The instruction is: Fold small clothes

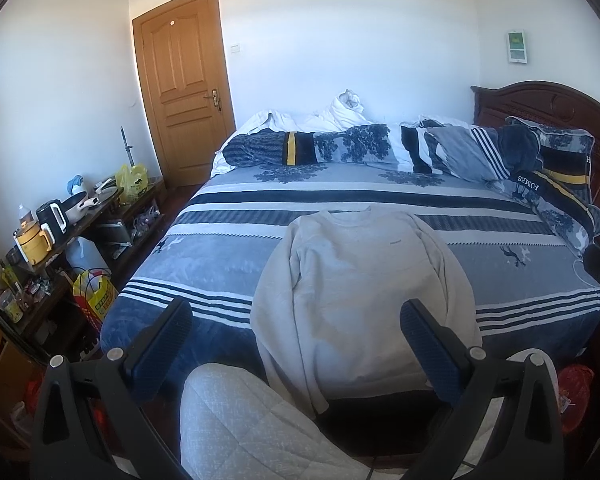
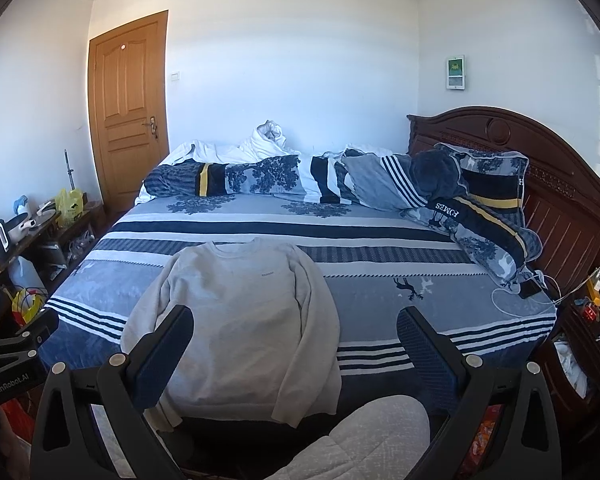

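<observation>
A pale grey sweatshirt [image 1: 364, 288] lies face up near the foot edge of the striped bed [image 1: 228, 264], sleeves drawn down its sides, which we judge leaves it spread ready for a first fold. We hold the left gripper [image 1: 296, 332] and the right gripper [image 2: 294, 332] above it. Both tongs stand wide open, gripping nothing and touching no cloth. Rumpled bedding [image 2: 284, 180] stays well apart by the headboard [image 2: 540, 168].
</observation>
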A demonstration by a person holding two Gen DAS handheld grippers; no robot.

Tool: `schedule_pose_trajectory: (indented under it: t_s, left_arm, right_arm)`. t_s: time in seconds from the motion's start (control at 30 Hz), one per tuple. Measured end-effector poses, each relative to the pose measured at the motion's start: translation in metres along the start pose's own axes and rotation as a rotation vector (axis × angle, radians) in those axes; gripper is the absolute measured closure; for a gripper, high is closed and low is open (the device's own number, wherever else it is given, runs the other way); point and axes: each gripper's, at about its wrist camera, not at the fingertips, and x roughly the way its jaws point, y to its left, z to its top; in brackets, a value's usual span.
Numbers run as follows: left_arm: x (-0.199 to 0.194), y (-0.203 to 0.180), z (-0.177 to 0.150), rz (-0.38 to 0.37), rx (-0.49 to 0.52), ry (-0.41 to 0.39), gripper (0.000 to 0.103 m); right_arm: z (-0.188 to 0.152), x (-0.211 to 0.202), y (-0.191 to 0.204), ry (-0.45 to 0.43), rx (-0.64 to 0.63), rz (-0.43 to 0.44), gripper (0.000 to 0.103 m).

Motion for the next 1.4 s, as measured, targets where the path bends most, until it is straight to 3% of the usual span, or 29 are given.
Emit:
schedule_pose_trajectory:
  t_s: [0.83,1.07,1.17,1.27,1.3,1.4]
  left_arm:
    - [0.006,-0.002,-0.004,-0.002,0.002,-0.012,0.0]
    - [0.03,0.013,-0.017,0.005,-0.043,0.048,0.0]
    - [0.053,0.024,-0.024,0.033,-0.077,0.081,0.0]
    - [0.078,0.032,-0.033,0.009,-0.143,0.125,0.0]
    - [0.084,0.031,-0.036,-0.016,-0.176,0.156,0.0]
    - [0.107,0.043,-0.042,-0.038,-0.205,0.141,0.0]
  right_arm:
    - [-0.002,0.004,-0.002,0.023,0.017,0.029,0.0]
    - [-0.006,0.021,0.001,0.077,0.059,0.056,0.0]
    - [-0.011,0.028,0.002,0.027,0.056,0.061,0.0]
    - [-0.017,0.034,0.012,-0.06,-0.006,0.06,0.0]
    - [-0.019,0.036,0.017,-0.084,-0.03,0.086,0.0]
    - [-0.015,0.046,0.033,-0.119,-0.001,0.207,0.0]
